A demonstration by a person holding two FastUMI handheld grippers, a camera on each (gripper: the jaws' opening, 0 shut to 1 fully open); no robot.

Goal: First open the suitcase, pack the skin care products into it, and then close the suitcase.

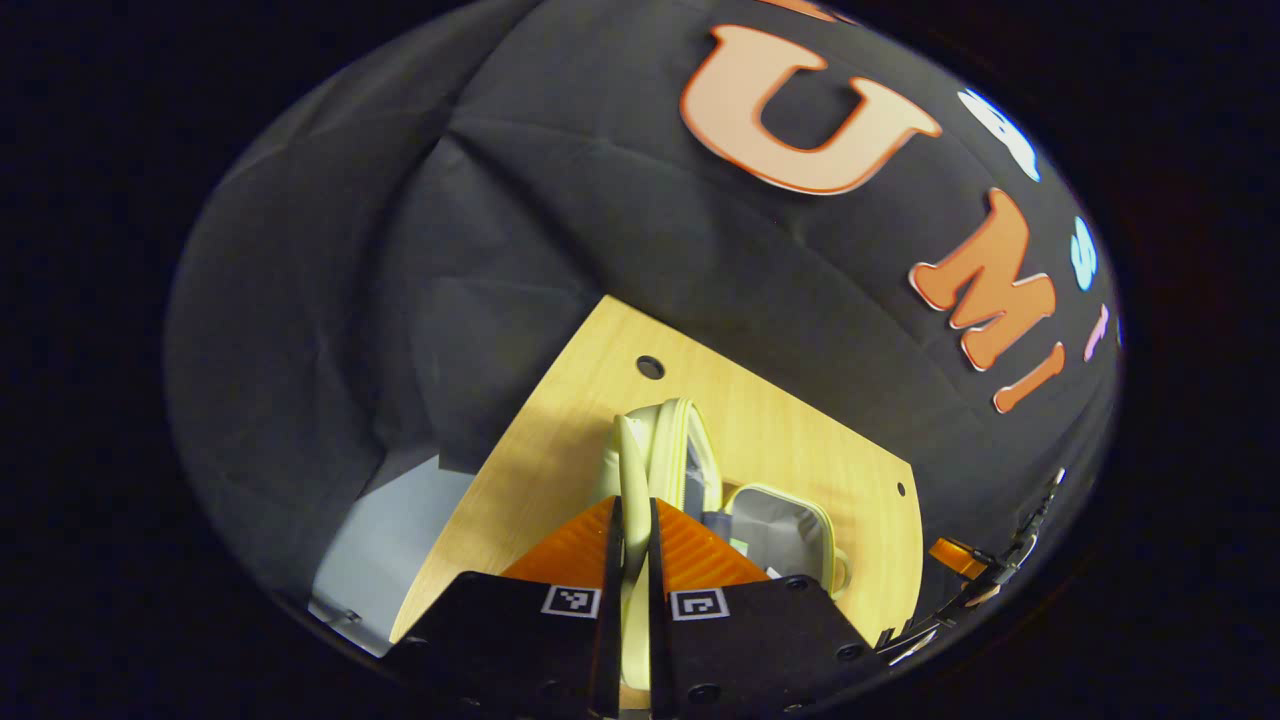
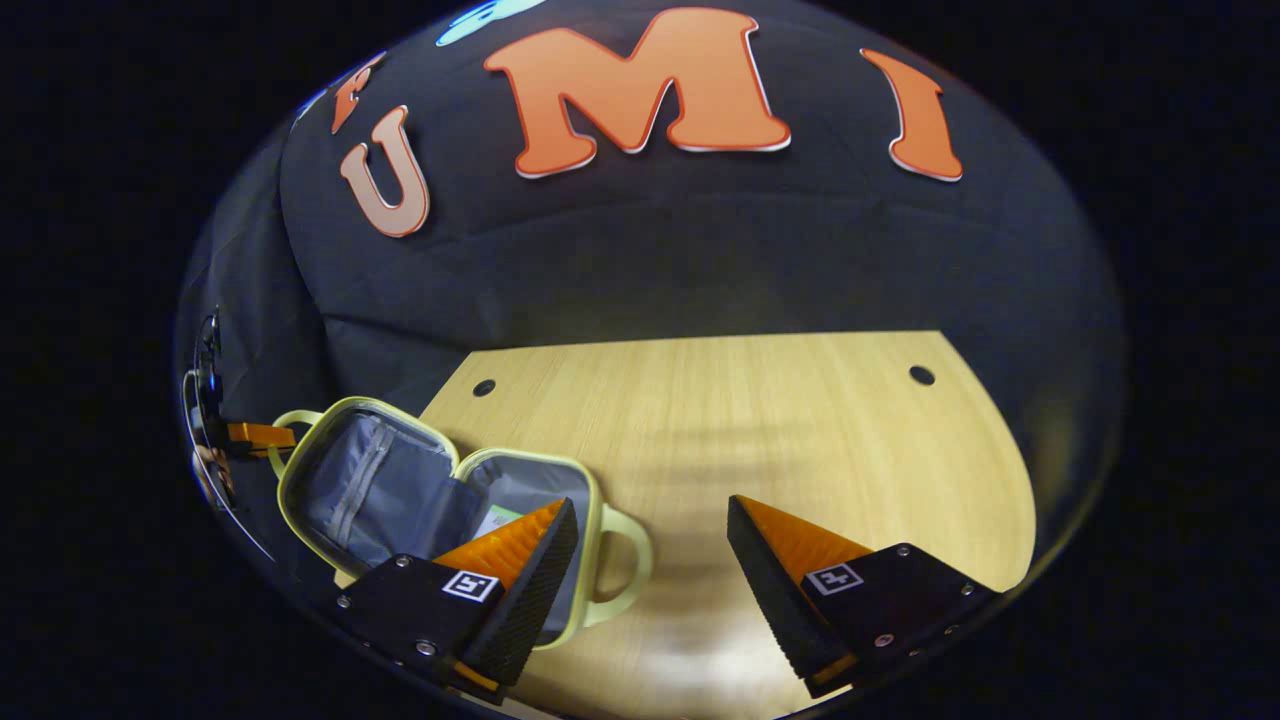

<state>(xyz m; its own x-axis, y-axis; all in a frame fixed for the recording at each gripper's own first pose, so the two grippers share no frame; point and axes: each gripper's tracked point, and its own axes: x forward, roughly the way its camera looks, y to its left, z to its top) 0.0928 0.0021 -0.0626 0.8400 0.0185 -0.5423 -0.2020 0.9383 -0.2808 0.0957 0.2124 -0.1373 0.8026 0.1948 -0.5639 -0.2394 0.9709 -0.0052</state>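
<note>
On the pale wood-grain table (image 2: 760,420), the suitcase (image 2: 400,490) lay open toward seven o'clock in the right gripper view, a small rounded case with a pale green rim, grey fabric lining and a zipped inner pocket. No brand or legible writing showed on it. The right gripper (image 2: 650,560) was spread wide above bare tabletop, its left finger over the case's near half by the looped handle (image 2: 625,570). In the left gripper view, the left gripper (image 1: 630,560) pinched the raised lid's (image 1: 632,470) handle between ridged, wedge-shaped fingers (image 1: 700,550); each gripper body carried a square black-and-white marker (image 1: 697,604).
</note>
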